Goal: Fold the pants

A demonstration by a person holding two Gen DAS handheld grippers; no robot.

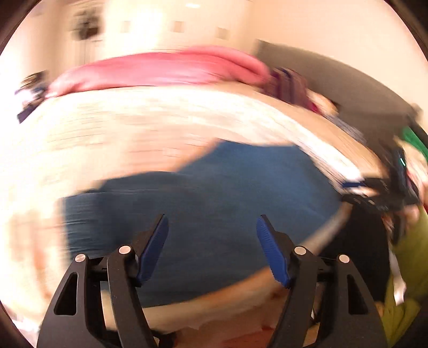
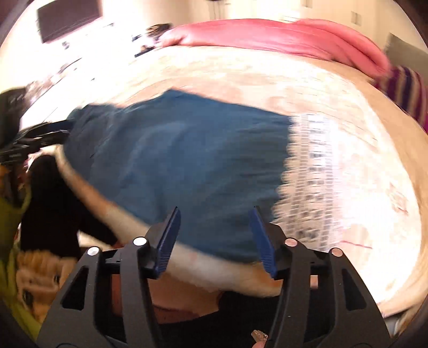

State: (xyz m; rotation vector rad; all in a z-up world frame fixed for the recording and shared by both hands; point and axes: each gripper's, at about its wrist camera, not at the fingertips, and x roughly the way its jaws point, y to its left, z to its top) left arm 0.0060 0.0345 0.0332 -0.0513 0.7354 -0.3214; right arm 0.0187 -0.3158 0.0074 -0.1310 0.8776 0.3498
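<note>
Both tools gape above pants [image 1: 203, 203] near bed [image 2: 347, 88] edge.

Motion blur smears the blue pants [image 1: 214, 192] and pink blanket [image 1: 160, 69] at 12 o'clock; bedspread pattern [image 2: 315, 166] unreadable.

Pale patterned bed [image 2: 334, 166] with pink duvet [image 2: 281, 37] (blurred), cream walls [image 1: 307, 24], dark headboard [image 1: 334, 80].
</note>
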